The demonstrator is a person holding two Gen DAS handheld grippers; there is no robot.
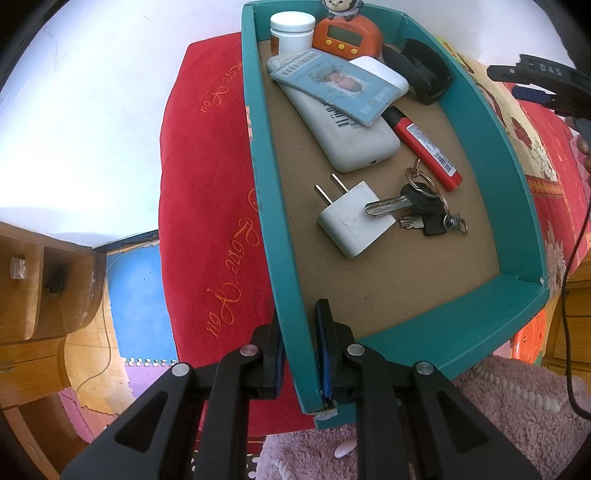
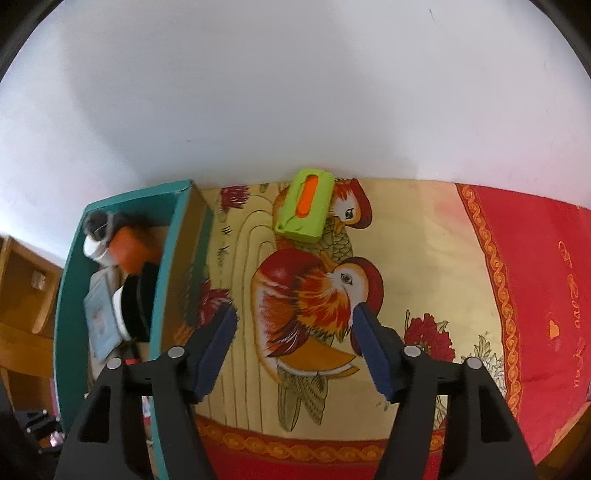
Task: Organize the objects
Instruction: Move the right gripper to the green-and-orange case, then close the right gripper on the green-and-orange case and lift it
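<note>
My left gripper (image 1: pixel 300 334) is shut on the left wall of a teal cardboard box (image 1: pixel 275 236), one finger outside and one inside. In the box lie a white charger plug (image 1: pixel 354 218), a bunch of keys (image 1: pixel 421 206), a red lighter (image 1: pixel 424 147), a white power bank (image 1: pixel 347 125) under a blue ID card (image 1: pixel 332 83), a white jar (image 1: pixel 291 31), an orange timer (image 1: pixel 347 37) and a black object (image 1: pixel 421 70). My right gripper (image 2: pixel 295 332) is open and empty over the bedspread. A lime-green case (image 2: pixel 304 205) with an orange slot lies far ahead of it. The box (image 2: pixel 164 280) stands to its left.
The bed has a red and gold bedspread with ducks (image 2: pixel 314 295) and a red pillow (image 1: pixel 207 206). A pink fluffy mat (image 1: pixel 517 406), wooden furniture (image 1: pixel 37 295) and foam floor tiles (image 1: pixel 136 288) lie below. A white wall (image 2: pixel 295 92) runs behind the bed.
</note>
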